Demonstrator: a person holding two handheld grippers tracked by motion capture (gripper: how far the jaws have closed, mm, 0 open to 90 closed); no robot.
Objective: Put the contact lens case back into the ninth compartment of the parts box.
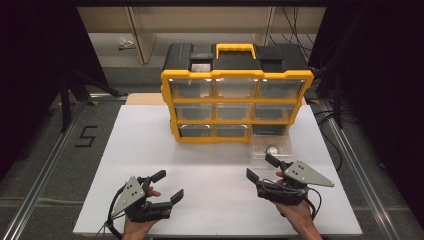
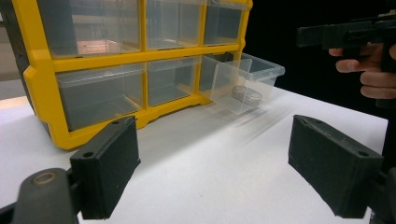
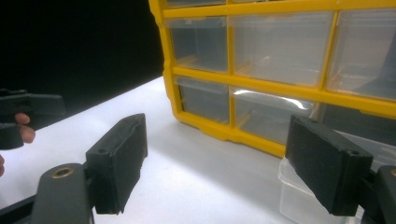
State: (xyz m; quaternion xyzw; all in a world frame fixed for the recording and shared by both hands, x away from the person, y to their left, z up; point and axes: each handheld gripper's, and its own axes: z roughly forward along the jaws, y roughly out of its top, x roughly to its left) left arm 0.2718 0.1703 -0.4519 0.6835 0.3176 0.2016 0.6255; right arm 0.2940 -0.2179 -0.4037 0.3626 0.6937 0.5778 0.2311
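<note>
At lower frame of the high view, left gripper (image 1: 167,186) and right gripper (image 1: 260,166), jaws spread, empty. At right-centre of left gripper view, round grey piece (image 2: 246,94) inside pulled-out clear drawer (image 2: 261,72) beside yellow organizer (image 2: 39,79).

Far centre: the yellow organizer (image 1: 236,102) stands upright and blocks the way to the far edge.
Right, near the organizer: a clear drawer (image 1: 271,148) lies pulled out on the white table (image 1: 150,165), with a small round object (image 1: 273,149) inside.
Near centre: bare table between both grippers, free to pass.
Left: open table beside the organizer.
</note>
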